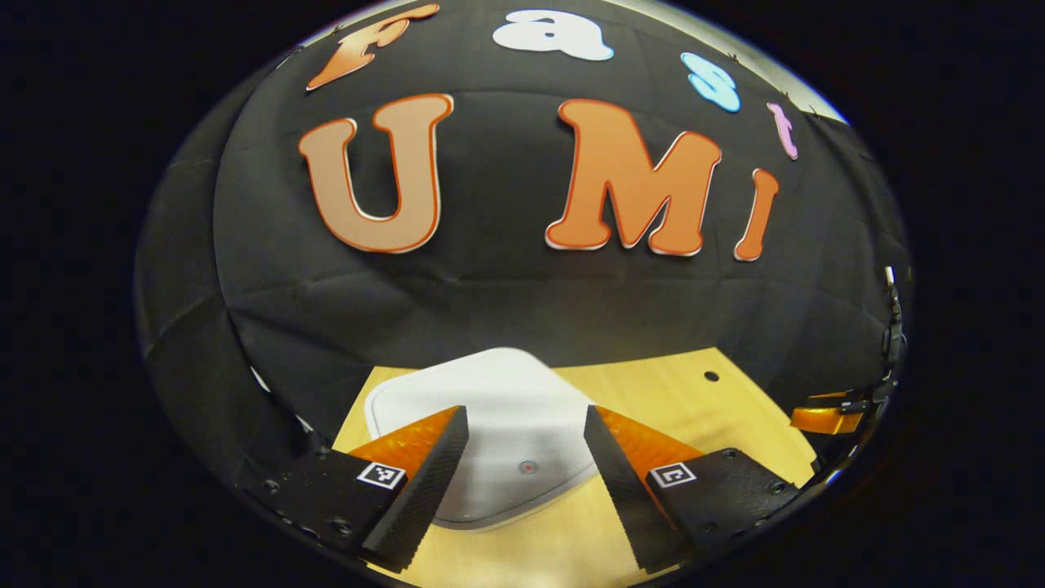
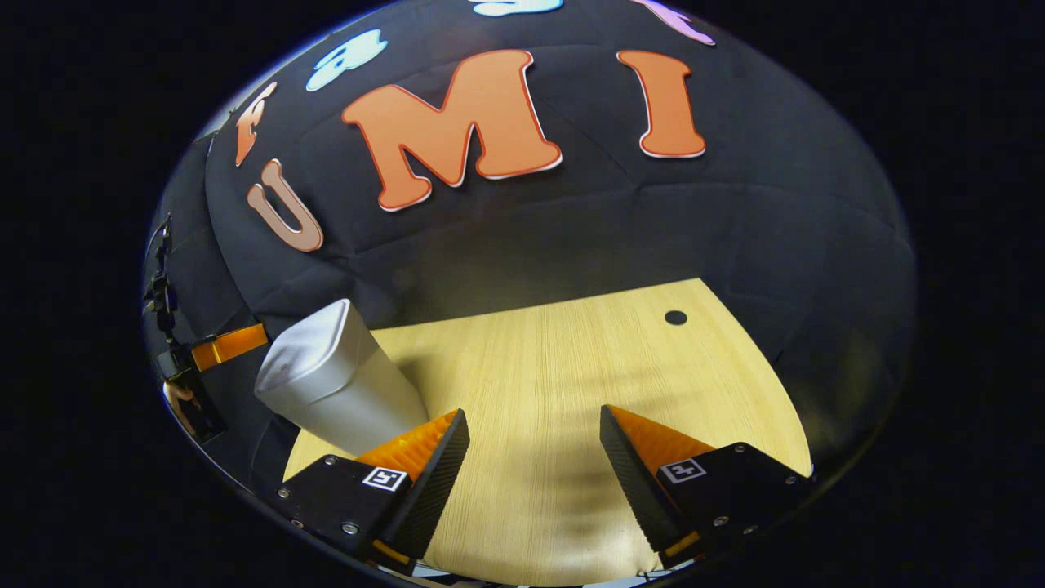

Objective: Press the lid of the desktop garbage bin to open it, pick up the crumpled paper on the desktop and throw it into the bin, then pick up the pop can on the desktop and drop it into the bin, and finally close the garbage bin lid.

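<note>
The left claw (image 1: 526,478) hovers wide open and empty above the bin (image 1: 490,425), whose lid looks shut. The right claw (image 2: 535,482), spread and empty, hangs beside it. Closing seems done; perhaps only withdrawal remains.

White garbage bin (image 1: 498,408), rounded-square lid (image 2: 306,347) shut, small round button near lid's front edge; stands upright on wooden surface (image 2: 555,384).

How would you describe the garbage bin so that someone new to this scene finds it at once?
Start from the light wooden table in front of the black cloth wall. Near its back edge stands the bin, directly below the open left gripper. It is a tall white box with rounded corners, its flat lid closed, with a small round button near the front.
</note>
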Available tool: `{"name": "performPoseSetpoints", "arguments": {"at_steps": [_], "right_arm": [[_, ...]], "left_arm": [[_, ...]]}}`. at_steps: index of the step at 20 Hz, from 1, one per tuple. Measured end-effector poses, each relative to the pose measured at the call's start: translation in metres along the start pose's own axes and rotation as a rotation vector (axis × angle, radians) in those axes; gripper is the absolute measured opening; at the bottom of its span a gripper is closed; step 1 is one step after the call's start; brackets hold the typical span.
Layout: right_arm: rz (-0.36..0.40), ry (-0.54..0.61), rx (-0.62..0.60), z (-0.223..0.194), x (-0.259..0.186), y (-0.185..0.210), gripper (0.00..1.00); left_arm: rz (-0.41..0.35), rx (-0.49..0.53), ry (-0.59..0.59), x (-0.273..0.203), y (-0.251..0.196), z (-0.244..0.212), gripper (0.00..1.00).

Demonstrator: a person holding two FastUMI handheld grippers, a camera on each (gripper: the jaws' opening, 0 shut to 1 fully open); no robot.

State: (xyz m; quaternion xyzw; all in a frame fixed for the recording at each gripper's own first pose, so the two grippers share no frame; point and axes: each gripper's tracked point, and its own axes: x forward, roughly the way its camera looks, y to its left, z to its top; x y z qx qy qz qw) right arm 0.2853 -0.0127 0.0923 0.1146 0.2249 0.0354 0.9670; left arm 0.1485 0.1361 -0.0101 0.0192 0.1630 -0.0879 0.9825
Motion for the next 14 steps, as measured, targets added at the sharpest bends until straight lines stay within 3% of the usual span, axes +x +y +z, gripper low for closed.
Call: {"name": "performPoseSetpoints", "arguments": {"at_steps": [5,9,14], "right_arm": [[-0.021,-0.196,-0.027,0.048,-0.029,0.006,0.96],[-0.08,-0.343,-0.07,0.069,-0.057,-0.001,0.96],[-0.132,-0.406,-0.152,0.071,-0.074,-0.005,0.96]], "left_arm": [[-0.074,-0.053,-0.195,-0.027,-0.061,0.041,0.91],[-0.084,-0.05,-0.221,-0.039,-0.087,0.031,0.91],[-0.107,-0.008,-0.249,-0.047,-0.115,0.026,0.92]]}}
